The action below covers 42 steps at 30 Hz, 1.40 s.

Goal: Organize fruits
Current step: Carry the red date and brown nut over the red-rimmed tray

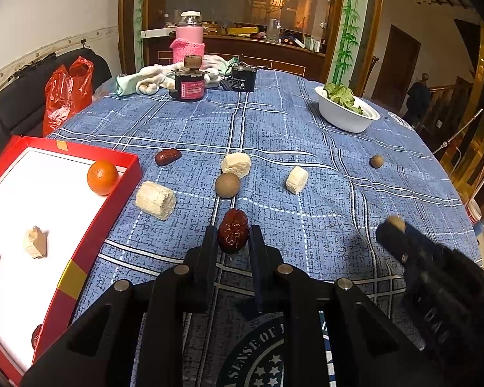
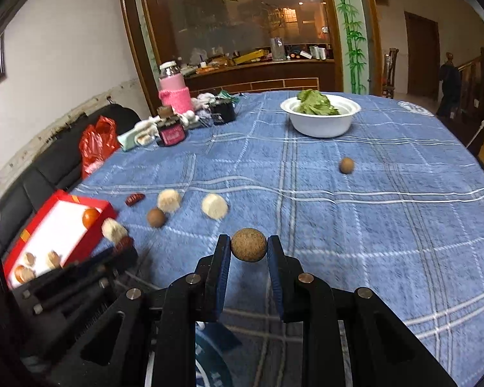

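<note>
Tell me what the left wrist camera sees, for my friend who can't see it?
The left gripper is shut on a wrinkly red date above a blue checked tablecloth. To its left sits a red box holding an orange and pale chunks. More pale chunks, another date and brown round fruits lie loose ahead, and the right gripper holds one round fruit.

A home dining room. A round counter (image 1: 306, 122) wears a blue plaid cloth, with a white bowl of greens (image 2: 321, 117) and a pink-sleeved bottle (image 1: 189, 40) on it. Behind stands a wooden glass-fronted partition (image 2: 242, 25) with painted bamboo, its ledge full of household clutter. A dark sofa (image 2: 48, 167) carries a red plastic bag (image 1: 66, 93).
</note>
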Each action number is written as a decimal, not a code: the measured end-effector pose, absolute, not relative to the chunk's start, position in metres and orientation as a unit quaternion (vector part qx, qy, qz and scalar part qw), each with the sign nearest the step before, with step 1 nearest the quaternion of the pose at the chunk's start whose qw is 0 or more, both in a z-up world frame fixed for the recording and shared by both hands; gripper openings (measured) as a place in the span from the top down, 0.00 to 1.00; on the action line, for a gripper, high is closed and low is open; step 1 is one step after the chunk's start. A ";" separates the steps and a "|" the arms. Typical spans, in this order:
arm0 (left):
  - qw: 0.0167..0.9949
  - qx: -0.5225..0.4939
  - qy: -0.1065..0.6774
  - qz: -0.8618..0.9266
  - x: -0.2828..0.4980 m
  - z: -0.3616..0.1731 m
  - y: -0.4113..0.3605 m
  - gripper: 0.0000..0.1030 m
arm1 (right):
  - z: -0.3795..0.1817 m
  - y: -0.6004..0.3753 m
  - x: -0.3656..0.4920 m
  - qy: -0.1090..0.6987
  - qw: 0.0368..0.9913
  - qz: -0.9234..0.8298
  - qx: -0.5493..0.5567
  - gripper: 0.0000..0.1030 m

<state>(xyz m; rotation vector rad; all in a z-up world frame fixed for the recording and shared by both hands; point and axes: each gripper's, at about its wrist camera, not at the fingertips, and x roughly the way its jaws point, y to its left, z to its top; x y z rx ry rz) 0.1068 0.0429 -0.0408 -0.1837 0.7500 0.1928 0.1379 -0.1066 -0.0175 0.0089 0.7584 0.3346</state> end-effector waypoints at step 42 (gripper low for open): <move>0.921 -0.090 0.363 0.108 0.106 -0.040 0.045 0.84 | -0.026 -0.107 0.129 0.367 0.916 0.163 -0.009 0.77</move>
